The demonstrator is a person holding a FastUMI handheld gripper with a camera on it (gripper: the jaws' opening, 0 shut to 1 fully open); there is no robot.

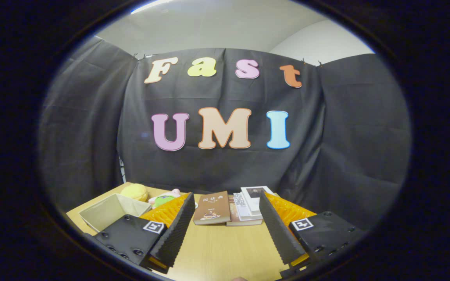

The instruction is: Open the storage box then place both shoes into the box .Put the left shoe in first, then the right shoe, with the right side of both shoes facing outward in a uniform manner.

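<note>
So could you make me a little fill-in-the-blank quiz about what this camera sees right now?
1. The gripper has its fingers ____, with nothing between them.
2. Just beyond the fingers, a brown ____ lies on the wooden table.
3. The open cloth box has a yellow plush toy ____ it.

Missing words: open; book; behind

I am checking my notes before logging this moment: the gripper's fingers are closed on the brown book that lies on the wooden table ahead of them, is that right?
Not quite. In the gripper view the gripper is open, its fingers spread wide with nothing between them. The brown book does lie on the wooden table, ahead of the fingers and untouched.
</note>
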